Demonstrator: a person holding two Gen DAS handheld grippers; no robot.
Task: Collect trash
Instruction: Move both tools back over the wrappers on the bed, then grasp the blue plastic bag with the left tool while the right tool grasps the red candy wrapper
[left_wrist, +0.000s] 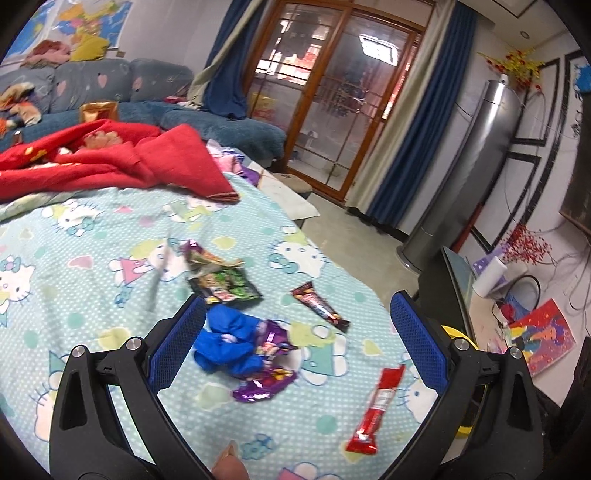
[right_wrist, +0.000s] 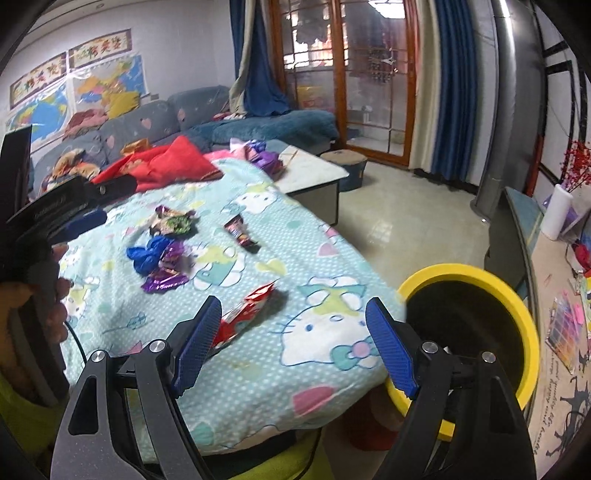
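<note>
The surface is covered by a pale blue cartoon-cat bedsheet (left_wrist: 92, 258). From left to right on it lie a green-and-black foil snack packet (left_wrist: 225, 286), a crumpled blue plastic bag (left_wrist: 227, 343) touching purple foil wrappers (left_wrist: 267, 373), a dark brown slim wrapper (left_wrist: 320, 305), and a long red wrapper (left_wrist: 376, 400) nearest the right edge. The left gripper (left_wrist: 297, 332) hangs released above the blue bag and purple wrappers, grasping nothing. The right gripper (right_wrist: 291, 332) is likewise released and empty, the red wrapper just beside its left pad. A yellow-rimmed round bin (right_wrist: 517, 302) stands off the sheet's near right corner.
</note>
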